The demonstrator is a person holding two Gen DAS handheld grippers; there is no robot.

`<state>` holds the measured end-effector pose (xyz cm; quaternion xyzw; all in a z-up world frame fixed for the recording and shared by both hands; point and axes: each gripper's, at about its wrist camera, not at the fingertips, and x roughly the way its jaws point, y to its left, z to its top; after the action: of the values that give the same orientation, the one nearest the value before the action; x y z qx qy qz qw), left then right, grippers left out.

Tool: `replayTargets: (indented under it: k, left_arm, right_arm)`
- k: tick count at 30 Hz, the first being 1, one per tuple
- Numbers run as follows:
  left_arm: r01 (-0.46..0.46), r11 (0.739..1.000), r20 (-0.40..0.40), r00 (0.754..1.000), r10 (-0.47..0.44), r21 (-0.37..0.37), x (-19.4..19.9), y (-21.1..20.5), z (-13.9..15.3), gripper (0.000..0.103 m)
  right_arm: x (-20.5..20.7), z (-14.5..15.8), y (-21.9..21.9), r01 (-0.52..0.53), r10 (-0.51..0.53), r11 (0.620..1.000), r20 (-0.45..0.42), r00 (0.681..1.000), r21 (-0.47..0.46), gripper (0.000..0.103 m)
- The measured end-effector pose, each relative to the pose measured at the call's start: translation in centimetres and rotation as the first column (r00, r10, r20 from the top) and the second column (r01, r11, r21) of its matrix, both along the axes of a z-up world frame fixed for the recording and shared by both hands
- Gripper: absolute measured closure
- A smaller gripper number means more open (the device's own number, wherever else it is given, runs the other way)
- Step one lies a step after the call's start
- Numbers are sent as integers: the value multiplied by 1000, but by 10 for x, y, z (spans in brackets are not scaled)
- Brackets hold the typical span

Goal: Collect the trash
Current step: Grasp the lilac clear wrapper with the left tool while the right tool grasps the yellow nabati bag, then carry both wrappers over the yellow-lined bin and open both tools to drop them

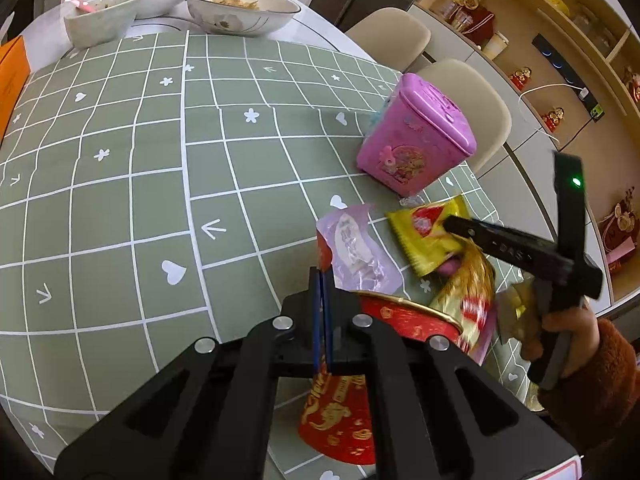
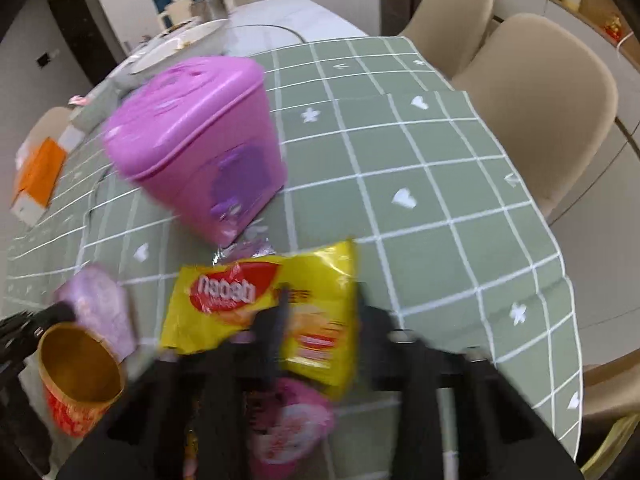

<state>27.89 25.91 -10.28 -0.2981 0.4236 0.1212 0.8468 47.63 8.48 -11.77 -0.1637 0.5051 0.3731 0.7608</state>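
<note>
Green checked tablecloth (image 1: 120, 200) fills both views, and its edge drops away just right of the right gripper's (image 2: 322, 300) fingers, beige chairs (image 2: 540, 120) beyond it.

The right wrist view is smeared. The yellow snack packet (image 2: 224, 300) lies between those fingers, one dark finger across its face. They stand a little apart, and whether the pads bite the packet I can't tell. Under the fingers sits a pink-white wrapper (image 2: 288, 428), half hidden by the gripper body.

The left gripper (image 1: 322, 280) has its fingers pressed together on the wall of the red paper cup (image 1: 404, 314), nipping it at the rim. Its own body covers much of the cup. Only the right view shows the cup's gold inside, off to the left of the right fingers.

Just ahead of the left fingertips lies a lilac wrapper (image 1: 356, 248). A gold-and-red wrapper (image 1: 468, 292) sits right of them, partly behind the other gripper. The hand (image 1: 568, 332) gripping that tool shows only in the left view.

The pink lidded bin (image 1: 416, 140) stands ahead of both grippers, near the cloth's edge. Left of the left fingers it's open cloth, all the way to the bowls (image 1: 240, 8) at the far end.
</note>
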Motion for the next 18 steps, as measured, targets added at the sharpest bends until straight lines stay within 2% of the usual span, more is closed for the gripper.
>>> replayTargets:
  k: [3,10,15,18]
  left_arm:
    - [8,1000,11,1000,-8,16,0,-5,7,102]
    - [17,998,53,998,-20,60,-9,-19,37,102]
    - [45,991,125,990,-61,126,-18,-40,78,102]
    - [60,985,165,982,-88,165,-22,-57,103,102]
  right_arm:
    - [-15,18,-16,0,-1,998,15,1000,55,94]
    - [-48,79,-69,49,-62,983,72,995,177,95]
    - [-74,120,-115,80,-119,970,159,980,229,96]
    - [-86,136,-140,109,-159,959,178,971,263,96]
